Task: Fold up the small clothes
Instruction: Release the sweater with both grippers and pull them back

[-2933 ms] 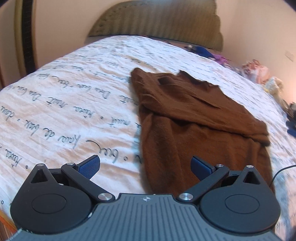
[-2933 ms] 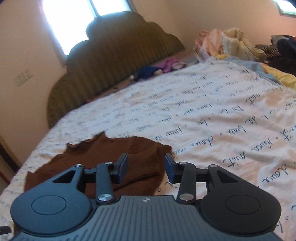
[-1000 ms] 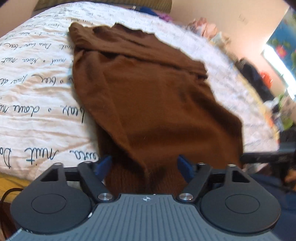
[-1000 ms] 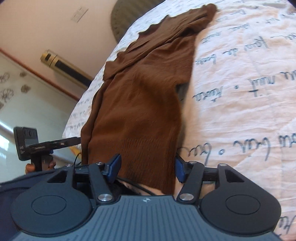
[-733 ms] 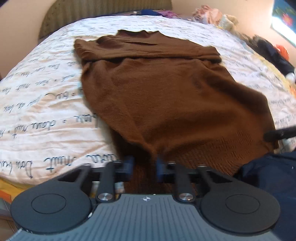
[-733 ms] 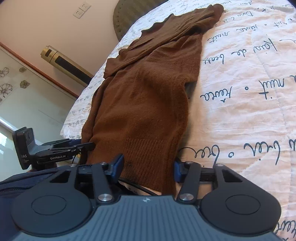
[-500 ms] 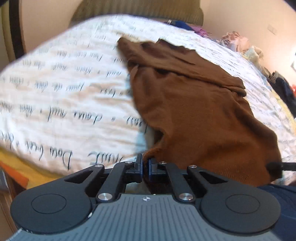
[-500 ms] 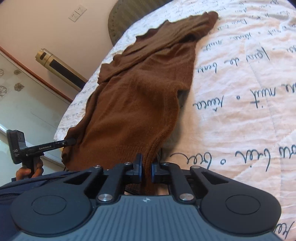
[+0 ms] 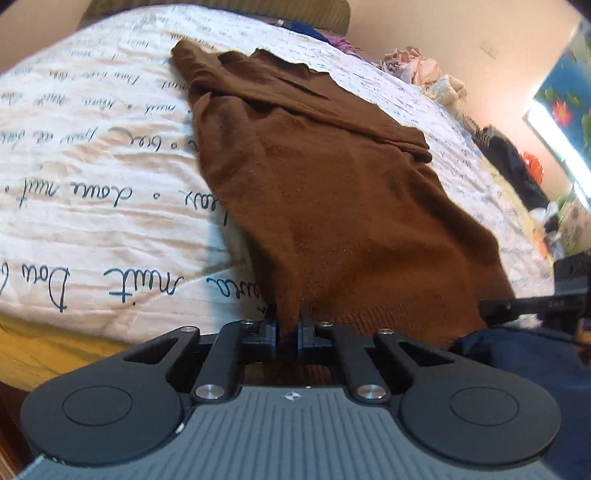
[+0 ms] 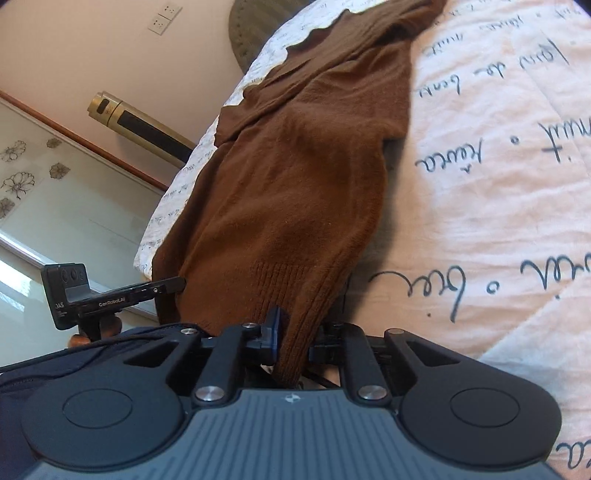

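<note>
A brown knit sweater (image 9: 332, 184) lies lengthwise on the bed, sleeves folded across its far end and ribbed hem toward me. My left gripper (image 9: 287, 334) is shut on the hem's left corner. In the right wrist view the sweater (image 10: 303, 177) runs away from me, and my right gripper (image 10: 295, 343) is shut on the hem's right corner. The hem hangs lifted between the two grippers, at the bed's near edge.
The bed has a white quilt with blue script (image 9: 92, 192) and an olive headboard (image 9: 221, 7). Piled clothes (image 9: 424, 70) lie at the far right. The other gripper (image 10: 96, 295) shows at the left of the right wrist view. A gold-and-black column (image 10: 140, 125) stands by the wall.
Both grippers came down to the sweater's hem and closed on its two corners. The hem now sits lifted slightly off the quilt.
</note>
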